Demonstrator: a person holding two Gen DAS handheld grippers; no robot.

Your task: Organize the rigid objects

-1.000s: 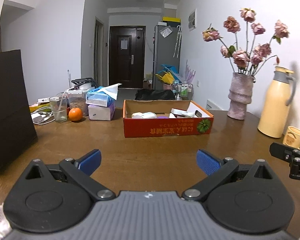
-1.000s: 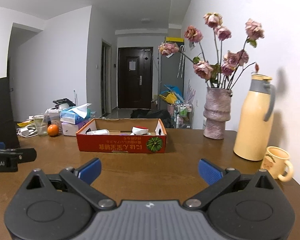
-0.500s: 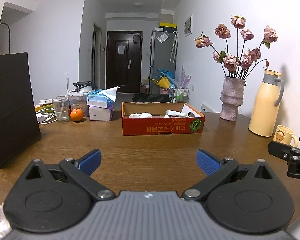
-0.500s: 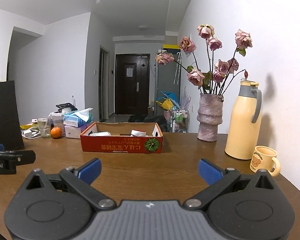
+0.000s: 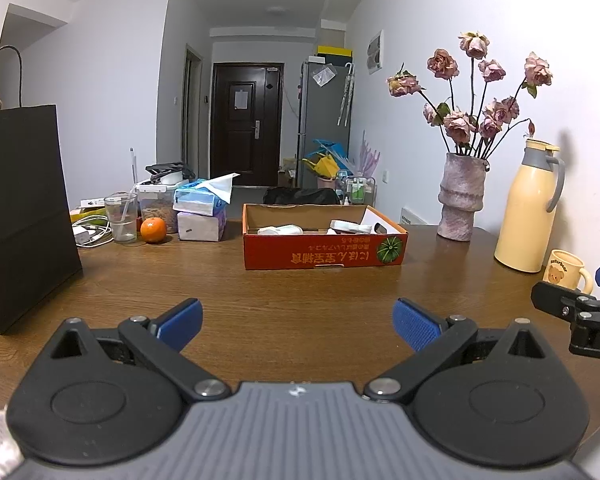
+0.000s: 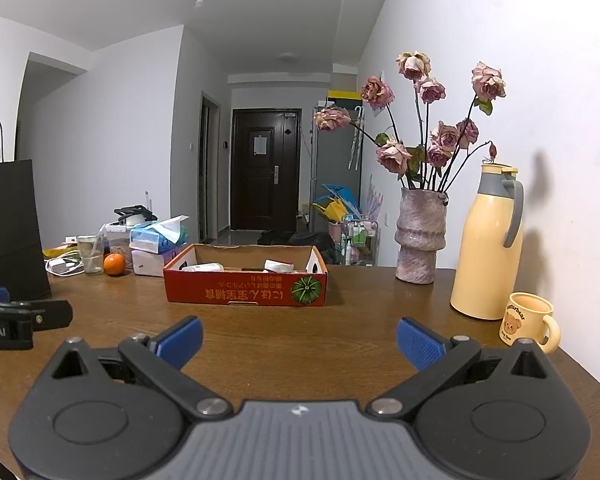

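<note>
Both my left gripper [image 5: 296, 316] and right gripper [image 6: 299, 335] are spread wide, empty. The box [image 5: 324, 254] sits at twelve o'clock; its white items [image 5: 280, 230], probably light stiff plastic, want gripping across their narrow sides.

The left gripper [image 5: 298, 318] hovers level with its jaws spread wide, the blue pads [image 5: 414, 322] well apart and nothing between them. The right gripper [image 6: 300, 338] is posed the same way, jaws wide, blue pads [image 6: 182, 338] empty. Each sees the other's black finger off to its outer side, so the two sit side by side, apart and roughly level.
</note>
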